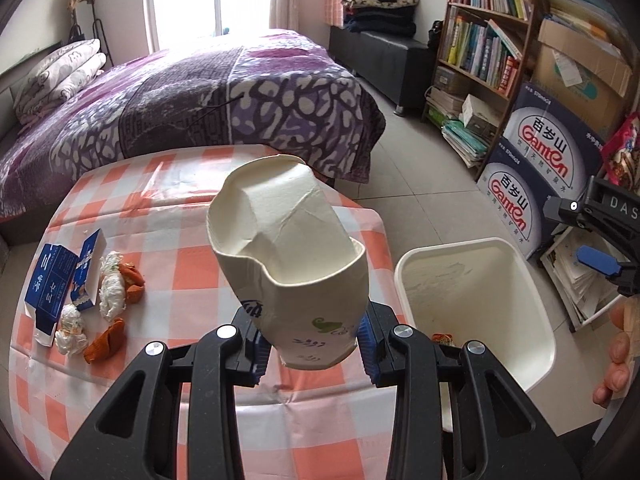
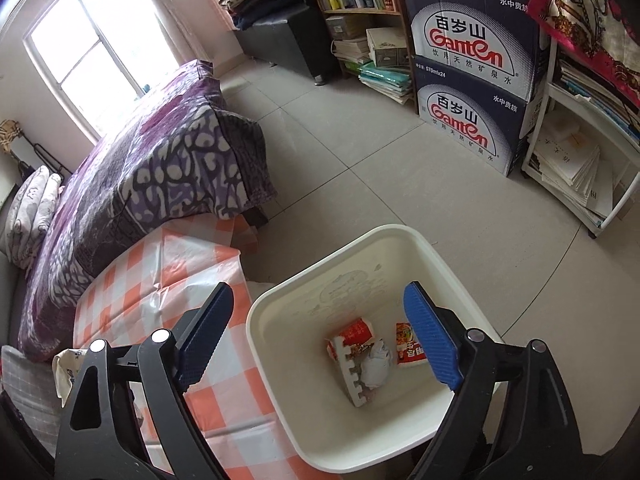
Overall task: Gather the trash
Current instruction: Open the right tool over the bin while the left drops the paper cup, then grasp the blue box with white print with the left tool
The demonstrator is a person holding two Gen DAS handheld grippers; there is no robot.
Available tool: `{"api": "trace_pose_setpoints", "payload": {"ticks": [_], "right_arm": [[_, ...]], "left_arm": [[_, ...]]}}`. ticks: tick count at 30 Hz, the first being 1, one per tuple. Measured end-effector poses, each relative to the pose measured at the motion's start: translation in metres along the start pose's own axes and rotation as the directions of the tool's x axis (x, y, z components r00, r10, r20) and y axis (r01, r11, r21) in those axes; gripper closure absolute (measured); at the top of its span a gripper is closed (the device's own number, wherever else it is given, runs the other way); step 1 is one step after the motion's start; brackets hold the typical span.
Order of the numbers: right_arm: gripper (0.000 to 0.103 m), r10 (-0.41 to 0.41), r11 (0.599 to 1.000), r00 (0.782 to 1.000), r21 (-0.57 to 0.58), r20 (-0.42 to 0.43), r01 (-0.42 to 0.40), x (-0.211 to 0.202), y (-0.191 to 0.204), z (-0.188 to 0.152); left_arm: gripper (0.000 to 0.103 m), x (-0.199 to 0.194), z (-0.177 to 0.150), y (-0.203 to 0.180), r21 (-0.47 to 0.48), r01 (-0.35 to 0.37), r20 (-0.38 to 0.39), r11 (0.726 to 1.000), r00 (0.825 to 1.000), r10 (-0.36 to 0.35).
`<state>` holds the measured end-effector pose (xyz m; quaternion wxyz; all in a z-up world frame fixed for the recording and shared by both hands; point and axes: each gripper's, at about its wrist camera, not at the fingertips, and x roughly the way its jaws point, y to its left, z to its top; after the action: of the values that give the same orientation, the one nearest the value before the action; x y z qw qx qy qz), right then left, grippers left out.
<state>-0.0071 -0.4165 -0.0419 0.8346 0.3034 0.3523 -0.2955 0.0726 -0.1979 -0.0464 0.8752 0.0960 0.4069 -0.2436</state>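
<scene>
My left gripper [image 1: 314, 350] is shut on a crushed white paper cup [image 1: 288, 264], held above the checked table [image 1: 192, 264] near its right edge. More trash lies on the table's left: blue cartons [image 1: 60, 280], crumpled white tissues [image 1: 112, 284] and orange peel [image 1: 106, 340]. The white trash bin [image 1: 476, 300] stands on the floor right of the table. My right gripper [image 2: 320, 340] is open and empty above the bin [image 2: 280, 312], which holds red snack wrappers [image 2: 352, 338], a crumpled tissue [image 2: 376, 362] and a white foam piece [image 2: 352, 380].
A bed with a purple blanket [image 1: 200, 96] stands behind the table. Bookshelves [image 1: 480, 40] and stacked water cartons [image 1: 532, 160] line the right wall. A white rack with papers [image 2: 580, 168] stands near the bin. Tiled floor [image 2: 400, 184] lies between them.
</scene>
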Motion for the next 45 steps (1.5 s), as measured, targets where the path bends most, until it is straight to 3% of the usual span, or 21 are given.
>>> {"api": "trace_pose_setpoints", "payload": {"ticks": [6, 12, 14, 15, 16, 20, 25, 32, 36, 38, 40, 45], "right_arm": [[0.013, -0.027, 0.999, 0.998, 0.021, 0.060, 0.026, -0.010, -0.013, 0.011], [0.013, -0.032, 0.997, 0.997, 0.068, 0.068, 0.027, -0.013, -0.024, 0.018], [0.013, -0.028, 0.997, 0.997, 0.078, 0.069, 0.023, -0.013, -0.025, 0.019], [0.013, -0.025, 0.997, 0.997, 0.080, 0.069, 0.019, -0.014, -0.023, 0.019], [0.013, -0.020, 0.997, 0.997, 0.081, 0.069, 0.014, -0.014, -0.021, 0.019], [0.012, 0.001, 0.998, 0.998, 0.067, 0.061, -0.005, -0.014, -0.007, 0.015], [0.011, 0.029, 1.000, 0.999, -0.002, 0.031, -0.029, -0.007, 0.026, 0.005], [0.008, 0.035, 0.975, 0.999, -0.221, 0.008, -0.032, 0.006, 0.098, -0.018], [0.007, 0.028, 0.937, 0.999, -0.349, 0.025, -0.017, 0.011, 0.135, -0.035], [0.007, 0.033, 0.923, 0.999, -0.384, -0.006, -0.032, 0.017, 0.148, -0.044], [0.007, 0.040, 0.915, 0.998, -0.400, -0.042, -0.054, 0.023, 0.160, -0.050], [0.007, 0.062, 0.897, 0.991, -0.429, -0.120, -0.108, 0.036, 0.190, -0.071]], "left_arm": [[0.065, 0.008, -0.001, -0.035, 0.046, 0.069, -0.019, 0.997, 0.997, -0.068], [0.061, 0.016, -0.004, -0.064, 0.077, 0.192, -0.061, 0.978, 0.980, -0.187], [0.052, 0.017, -0.005, -0.070, 0.090, 0.210, -0.068, 0.974, 0.977, -0.204], [0.033, 0.017, -0.005, -0.070, 0.092, 0.195, -0.064, 0.976, 0.980, -0.190], [0.022, 0.015, -0.006, -0.069, 0.089, 0.177, -0.052, 0.980, 0.984, -0.173], [0.021, 0.013, -0.003, -0.046, 0.042, 0.130, -0.041, 0.991, 0.991, -0.128], [0.021, 0.013, -0.001, 0.005, -0.039, 0.016, -0.056, 0.999, 0.998, -0.018], [0.020, 0.016, -0.004, 0.091, -0.141, -0.142, -0.129, 0.980, 0.984, 0.124], [0.020, 0.019, -0.007, 0.146, -0.190, -0.235, -0.165, 0.953, 0.965, 0.205], [0.020, 0.023, -0.008, 0.174, -0.201, -0.285, -0.191, 0.937, 0.950, 0.248], [0.020, 0.028, -0.008, 0.201, -0.172, -0.352, -0.217, 0.920, 0.925, 0.313], [0.020, 0.041, -0.006, 0.264, -0.050, -0.505, -0.275, 0.862, 0.837, 0.474]]}}
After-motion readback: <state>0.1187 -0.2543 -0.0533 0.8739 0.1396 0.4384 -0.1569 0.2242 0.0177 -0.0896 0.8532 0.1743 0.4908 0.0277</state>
